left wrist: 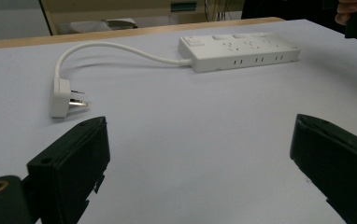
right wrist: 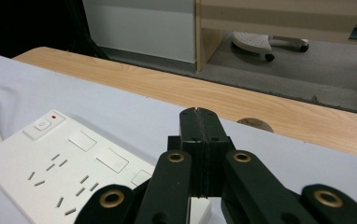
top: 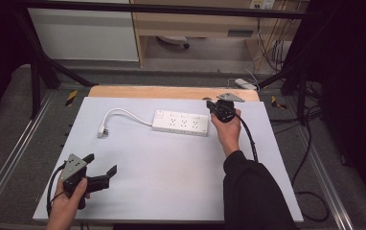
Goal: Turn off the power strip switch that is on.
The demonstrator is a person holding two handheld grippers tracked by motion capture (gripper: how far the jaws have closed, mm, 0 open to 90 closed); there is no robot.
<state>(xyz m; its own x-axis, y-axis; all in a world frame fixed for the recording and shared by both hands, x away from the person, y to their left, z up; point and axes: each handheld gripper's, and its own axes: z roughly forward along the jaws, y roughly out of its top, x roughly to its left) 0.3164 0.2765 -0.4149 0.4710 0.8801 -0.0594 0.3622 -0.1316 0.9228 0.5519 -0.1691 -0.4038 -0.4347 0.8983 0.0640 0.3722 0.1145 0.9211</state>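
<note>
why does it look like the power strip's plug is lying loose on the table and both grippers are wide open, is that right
Not quite: the plug does lie loose, and the left gripper is wide open, but the right gripper is shut, its fingers pressed together in the right gripper view.

Floor: grey carpet | Beyond table: wooden desk, white cabinet panel, chair base with castors | Right: loose cables, dark curtain

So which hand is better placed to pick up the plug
Left. The left tool is open and faces the plug across bare mat, while the right tool is shut at the power strip's far end.
</note>
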